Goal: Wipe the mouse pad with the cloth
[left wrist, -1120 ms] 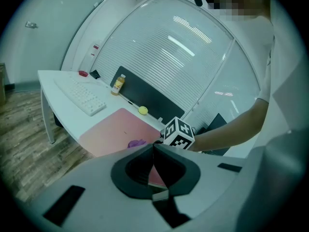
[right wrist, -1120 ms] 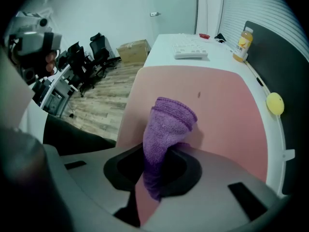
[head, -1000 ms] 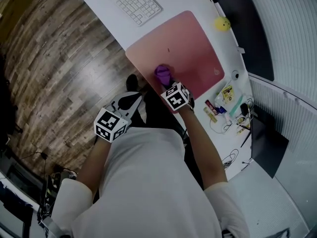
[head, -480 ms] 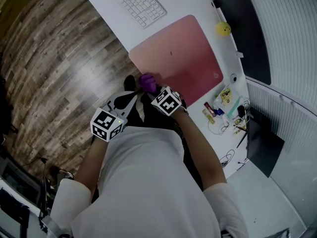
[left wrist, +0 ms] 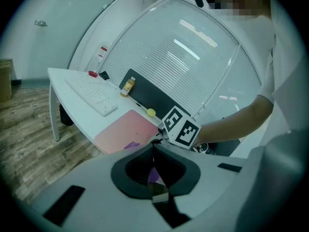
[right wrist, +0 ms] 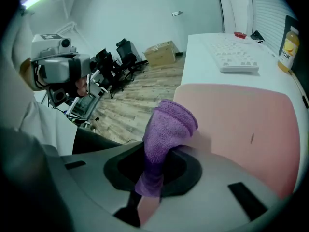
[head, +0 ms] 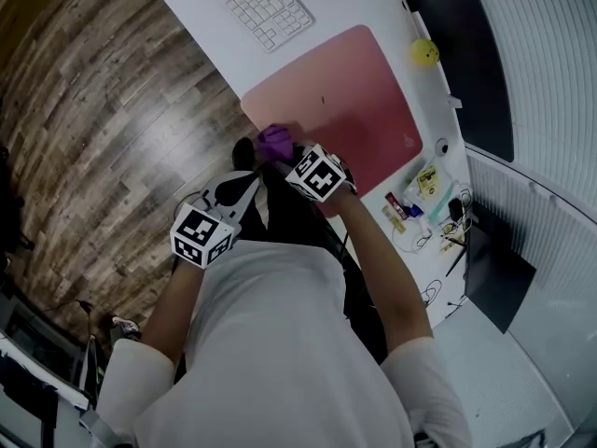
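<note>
At the mouse pad [right wrist: 241, 115] corner, the right tool [right wrist: 153, 178] grips the cloth [right wrist: 169, 124].

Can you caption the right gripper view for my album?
Right gripper pinching a purple cloth at the pink mouse pad's edge.

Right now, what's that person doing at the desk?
A person holds tongs in each hand. The right tongs are shut on a fuzzy purple cloth, pressing it onto the near edge of the pink rectangular mouse pad on the white desk. The left tongs are shut and empty, held off beside the desk.
</note>
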Available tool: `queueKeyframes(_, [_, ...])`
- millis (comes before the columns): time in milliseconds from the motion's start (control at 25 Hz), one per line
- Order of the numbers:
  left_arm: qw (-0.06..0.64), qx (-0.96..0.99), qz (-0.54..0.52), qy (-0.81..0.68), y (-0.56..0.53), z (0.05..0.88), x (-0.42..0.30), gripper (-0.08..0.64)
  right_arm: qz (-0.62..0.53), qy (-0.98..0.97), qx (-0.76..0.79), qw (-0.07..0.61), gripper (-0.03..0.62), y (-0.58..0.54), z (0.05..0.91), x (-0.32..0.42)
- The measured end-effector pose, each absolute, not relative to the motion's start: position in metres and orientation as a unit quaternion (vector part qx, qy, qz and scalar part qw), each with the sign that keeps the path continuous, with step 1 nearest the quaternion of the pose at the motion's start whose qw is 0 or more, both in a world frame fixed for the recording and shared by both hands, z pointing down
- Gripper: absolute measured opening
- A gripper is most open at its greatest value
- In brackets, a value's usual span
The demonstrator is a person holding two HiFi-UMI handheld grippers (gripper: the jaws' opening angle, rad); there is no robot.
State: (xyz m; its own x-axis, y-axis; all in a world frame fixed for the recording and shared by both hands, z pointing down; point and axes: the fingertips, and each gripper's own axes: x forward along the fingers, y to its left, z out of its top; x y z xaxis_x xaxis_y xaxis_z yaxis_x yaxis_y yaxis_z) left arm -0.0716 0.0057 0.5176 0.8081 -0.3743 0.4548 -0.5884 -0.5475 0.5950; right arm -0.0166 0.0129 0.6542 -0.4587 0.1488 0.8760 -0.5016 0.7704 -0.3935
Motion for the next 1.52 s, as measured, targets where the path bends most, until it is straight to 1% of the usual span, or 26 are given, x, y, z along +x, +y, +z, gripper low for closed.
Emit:
queueKeyframes(360, [0.391, 0.87, 0.146, -0.262, -0.009, 0.526, -0.049, 0.018, 0.294, -0.785, 0.14, 0.527, 0.084, -0.042, 0.668, 0.031])
queueKeyframes(880, [0.394, 0.87, 0.173, -0.243, -0.03, 0.546, -0.028, 0.018, 0.264, -0.786, 0.194, 0.524, 0.084, -0.113, 0.669, 0.095])
queueKeyframes(1240, [0.395, 0.866, 0.185, -0.243, -0.033, 0.547, -0.017, 0.018, 0.238, -0.771, 0.261, 0.529, 0.084, -0.166, 0.672, 0.169])
queueKeyframes(1520, [0.397, 0.863, 0.194, -0.245, -0.033, 0.548, -0.015, 0.018, 0.222, -0.768, 0.257, 0.544, 0.084, -0.19, 0.676, 0.202])
